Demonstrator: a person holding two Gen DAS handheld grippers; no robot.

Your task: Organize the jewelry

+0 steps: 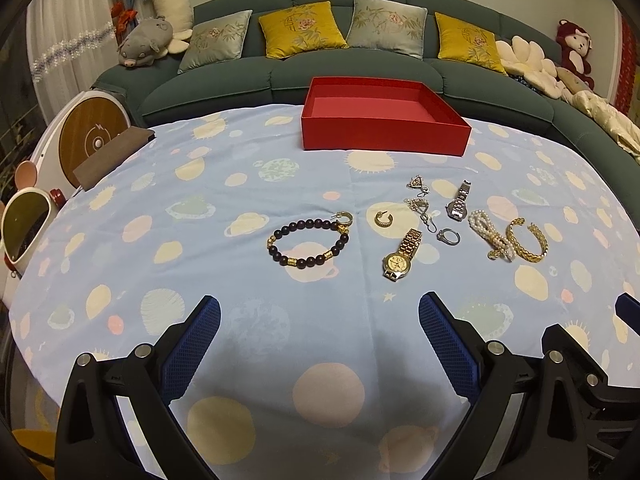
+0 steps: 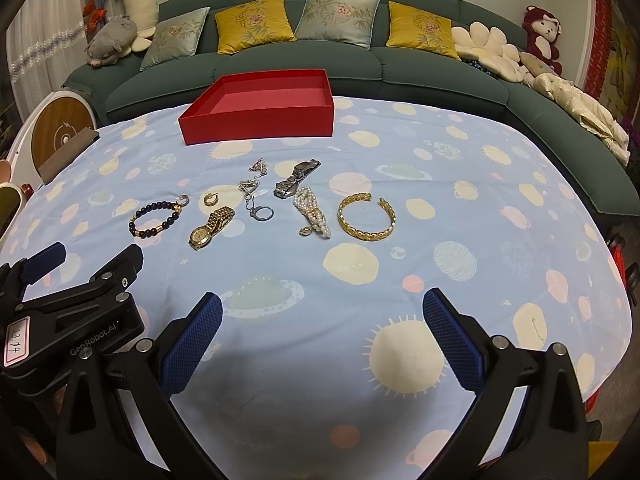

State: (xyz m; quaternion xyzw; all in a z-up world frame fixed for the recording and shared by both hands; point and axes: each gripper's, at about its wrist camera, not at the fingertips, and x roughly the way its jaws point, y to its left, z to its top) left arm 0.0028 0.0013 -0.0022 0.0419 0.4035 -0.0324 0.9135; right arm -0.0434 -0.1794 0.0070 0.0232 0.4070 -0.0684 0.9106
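I hold both hand-held grippers, left [image 1: 319,322] and right [image 2: 322,320], spread and empty; jewelry awaits the red box [image 1: 384,136] at the tabletop's far edge.

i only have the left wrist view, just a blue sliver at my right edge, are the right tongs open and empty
Observer: Yes. The right tongs are open with nothing between them, above bare cloth.
Operator: what lies straight ahead of them
Observer: The pearl bracelet, with the gold cuff just to its right.
Operator: any id marking on the left unit
Observer: A white label on the body behind the left tongs reads 13 14.
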